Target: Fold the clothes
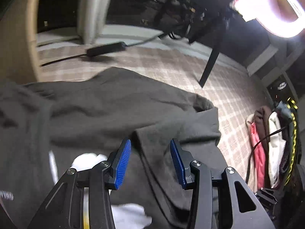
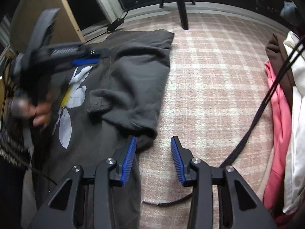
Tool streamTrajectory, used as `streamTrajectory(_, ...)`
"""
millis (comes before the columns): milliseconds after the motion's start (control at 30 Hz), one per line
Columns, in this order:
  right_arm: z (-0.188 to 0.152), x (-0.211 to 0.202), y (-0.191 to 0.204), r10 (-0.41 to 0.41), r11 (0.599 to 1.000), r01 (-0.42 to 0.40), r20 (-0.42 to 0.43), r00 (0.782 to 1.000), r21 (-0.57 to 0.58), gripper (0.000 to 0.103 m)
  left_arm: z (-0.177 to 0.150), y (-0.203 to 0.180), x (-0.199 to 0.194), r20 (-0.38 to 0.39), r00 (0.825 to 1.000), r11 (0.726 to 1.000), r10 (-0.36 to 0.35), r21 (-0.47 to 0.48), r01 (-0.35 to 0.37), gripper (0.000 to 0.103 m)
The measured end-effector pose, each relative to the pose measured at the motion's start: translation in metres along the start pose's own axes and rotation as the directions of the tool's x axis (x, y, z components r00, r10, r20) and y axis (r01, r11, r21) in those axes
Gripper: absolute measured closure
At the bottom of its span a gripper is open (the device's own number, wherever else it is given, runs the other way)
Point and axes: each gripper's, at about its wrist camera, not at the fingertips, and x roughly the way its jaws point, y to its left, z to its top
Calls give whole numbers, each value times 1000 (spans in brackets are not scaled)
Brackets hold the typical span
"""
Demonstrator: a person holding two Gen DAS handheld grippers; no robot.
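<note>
A dark grey sweatshirt (image 2: 133,72) with a white flower print lies on a pink plaid rug (image 2: 209,76). Both grippers hover above it with fingers spread, pinching nothing: left gripper (image 1: 150,162) over a folded sleeve, right gripper (image 2: 153,158) at the cuff's edge.

Two handheld grippers, the left gripper (image 1: 150,162) and the right gripper (image 2: 153,158), share one build: matte black linkage arms with triangular cut-outs, silver round-head screws at the pivots, and ribbed blue pads (image 2: 129,159) on both fingers. A black cable (image 2: 253,118) trails past the right one. The hand (image 2: 38,110) is blurred.
</note>
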Motion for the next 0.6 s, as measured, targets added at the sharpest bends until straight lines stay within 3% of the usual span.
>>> streamTrajectory(67, -1, 3, 6, -4, 1000, 4, 6, 1000, -16, 66, 1, -9, 3, 14, 1000, 999, 8, 52, -9, 67)
streamTrajectory(133, 0, 5, 10, -13, 999, 13, 9, 1000, -40, 66, 4, -12, 2, 34, 999, 997, 19, 76, -21, 100)
streamTrajectory(167, 0, 6, 11, -18, 999, 18, 10, 1000, -51, 67, 7, -12, 1, 43, 999, 997, 30, 75, -33, 101)
streamTrajectory(267, 1, 10, 11, -10, 998, 10, -2, 1000, -60, 67, 17, 7, -10, 53, 994, 995, 97, 4, -97, 99)
streamTrajectory(333, 2, 10, 10, 1, 999, -1, 0, 1000, -54, 67, 13, 11, -23, 29, 997, 997, 71, -6, -71, 83)
streamTrajectory(400, 2, 9, 9, 5, 998, -5, 8, 1000, -57, 67, -5, 4, -42, 19, 999, 999, 46, 22, -46, 76)
streamTrajectory(500, 0, 8, 8, 10, 998, -8, 21, 1000, -63, 67, -36, -9, -52, -54, 998, 999, -38, 23, 39, 70)
streamTrajectory(600, -3, 6, 5, 17, 998, -15, 27, 999, -58, 67, -61, -22, -44, -130, 983, 991, -131, -13, 131, 70)
